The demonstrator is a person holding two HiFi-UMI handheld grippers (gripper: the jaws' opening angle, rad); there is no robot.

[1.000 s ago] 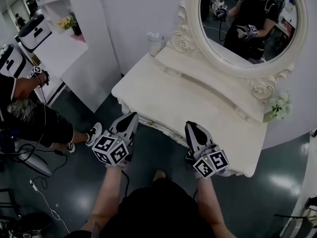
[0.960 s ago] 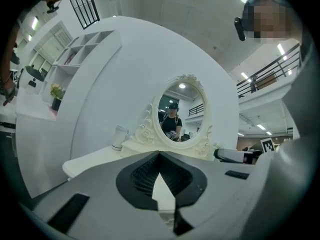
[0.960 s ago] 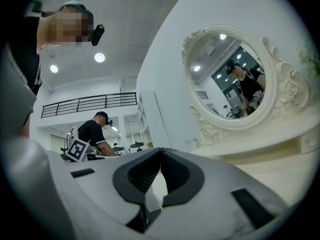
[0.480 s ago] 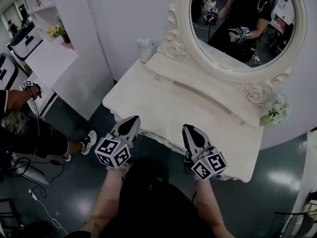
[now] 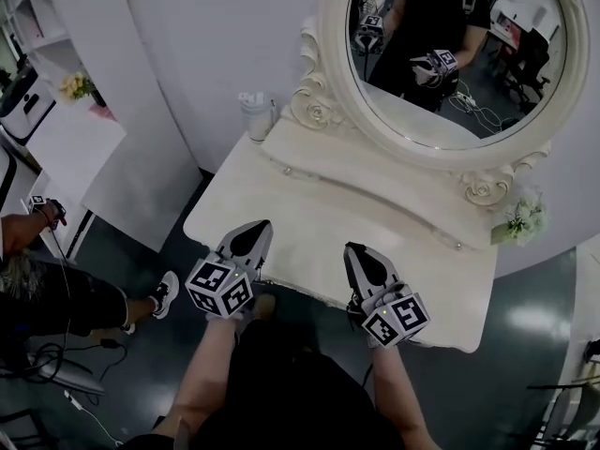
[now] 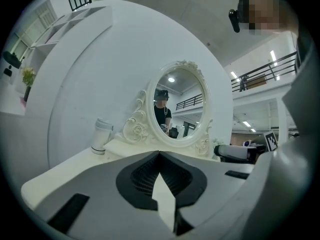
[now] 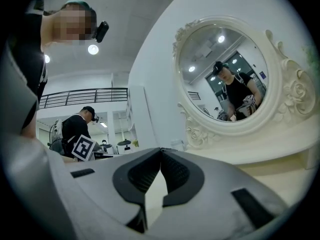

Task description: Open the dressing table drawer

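Observation:
The cream dressing table (image 5: 309,204) with carved edges stands in front of me, under its oval mirror (image 5: 450,54). Its drawer front lies beneath the near edge (image 5: 305,287) and is almost hidden from above. My left gripper (image 5: 255,229) is shut and empty, its tips over the table's near left edge. My right gripper (image 5: 353,251) is also shut and empty, at the near edge a little further right. In the left gripper view the shut jaws (image 6: 159,154) point level across the tabletop (image 6: 65,166) toward the mirror (image 6: 177,109). The right gripper (image 7: 161,150) looks the same way.
A white tumbler (image 5: 253,115) stands at the table's back left corner. Small pale flowers (image 5: 520,218) sit at the back right. Another person (image 5: 37,279) stands on the dark floor at the left, beside a white cabinet (image 5: 66,148).
Both grippers have moved forward to the table's near edge, still shut. The table and mirror now sit closer and larger in view.

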